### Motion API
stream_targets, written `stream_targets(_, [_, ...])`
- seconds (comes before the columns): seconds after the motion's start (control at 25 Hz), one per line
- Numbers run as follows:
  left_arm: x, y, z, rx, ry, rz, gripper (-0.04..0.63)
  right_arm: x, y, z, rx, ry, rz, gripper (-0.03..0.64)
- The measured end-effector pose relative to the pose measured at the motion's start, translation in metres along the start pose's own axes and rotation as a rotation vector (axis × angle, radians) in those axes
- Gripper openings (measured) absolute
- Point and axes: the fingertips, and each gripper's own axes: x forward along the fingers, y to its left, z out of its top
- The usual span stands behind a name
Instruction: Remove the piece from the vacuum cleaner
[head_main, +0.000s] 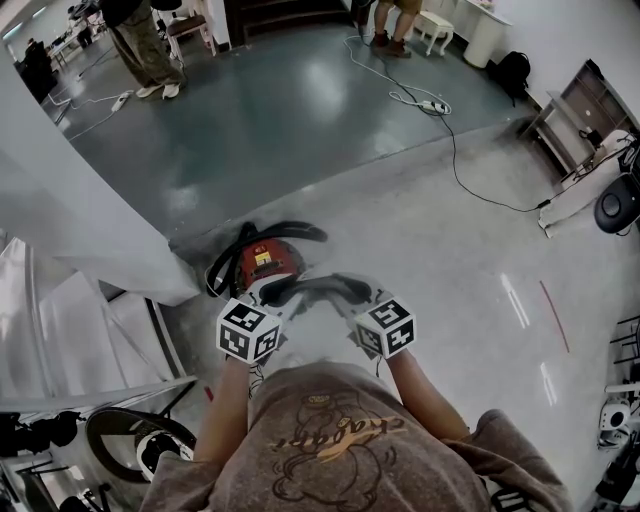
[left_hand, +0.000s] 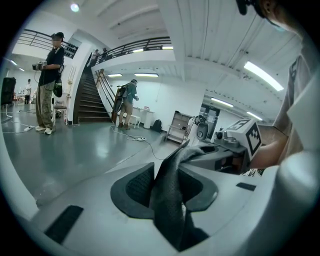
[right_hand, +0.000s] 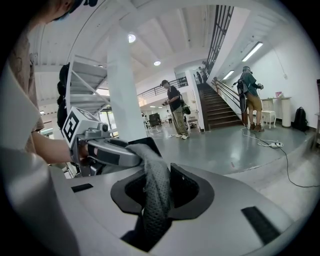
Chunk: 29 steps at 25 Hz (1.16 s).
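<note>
Red vacuum cleaner (head_main: 266, 262) sits on the floor (head_main: 450, 260) by the white pillar base (head_main: 150, 270), just ahead of the person. Left gripper (left_hand: 167, 197) and right gripper (right_hand: 157, 197) each have fingers clamped on one end of the dark perforated piece (head_main: 318, 288), which is stretched between them just above the vacuum. Step: pulling the piece off, likely near done; can't tell if it's fully free. Next: raise both ends evenly, clear of the vacuum.

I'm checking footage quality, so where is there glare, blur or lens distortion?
Head view: glare streaks on the floor, red vacuum cleaner slightly blurred. Left gripper view: ceiling light blown out. Both gripper views: fisheye bending, black corners.
</note>
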Motion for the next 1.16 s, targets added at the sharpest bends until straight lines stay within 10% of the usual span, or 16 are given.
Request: stream_targets(1.16, [-0.0014,0.0058,0.0054,-0.022,-0.03,0.016,0.106,0.0045,0.0001,0.0038,0.01,-0.015,0.005,0.072])
